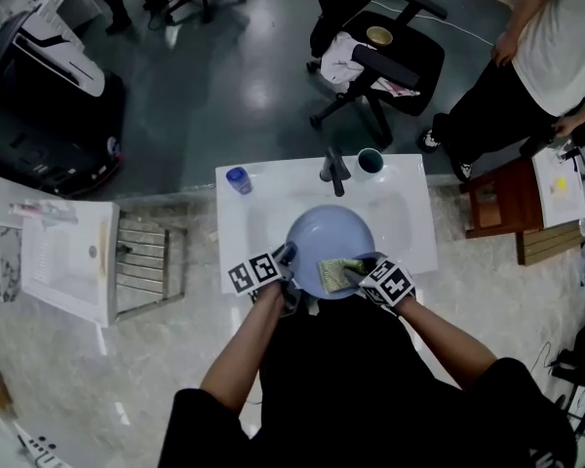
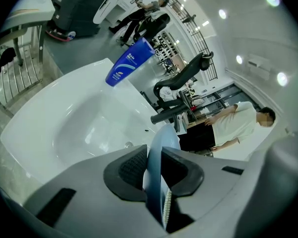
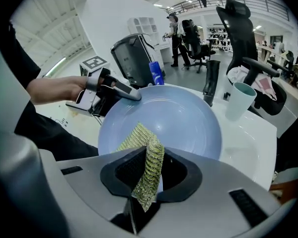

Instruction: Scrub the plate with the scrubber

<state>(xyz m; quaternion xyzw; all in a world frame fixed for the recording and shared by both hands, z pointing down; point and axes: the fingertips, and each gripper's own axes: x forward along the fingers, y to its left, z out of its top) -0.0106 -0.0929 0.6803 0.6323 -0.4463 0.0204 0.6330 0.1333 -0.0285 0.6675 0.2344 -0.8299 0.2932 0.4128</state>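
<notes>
A pale blue plate (image 1: 324, 244) is held over the white sink (image 1: 409, 224). My left gripper (image 1: 285, 258) is shut on the plate's left rim; in the left gripper view the plate (image 2: 160, 148) stands edge-on between the pads. My right gripper (image 1: 359, 273) is shut on a yellow-green scrubber (image 1: 339, 272) that lies on the plate's near part. In the right gripper view the scrubber (image 3: 148, 163) hangs folded between the jaws, in front of the plate (image 3: 181, 118), with the left gripper (image 3: 125, 90) clamped on the far rim.
A black faucet (image 1: 334, 170) stands at the sink's back. A teal cup (image 1: 370, 161) sits to its right and a blue bottle (image 1: 238, 179) at the back left corner. Behind are an office chair (image 1: 385, 61), a standing person (image 1: 536, 71) and a wooden stool (image 1: 497, 198).
</notes>
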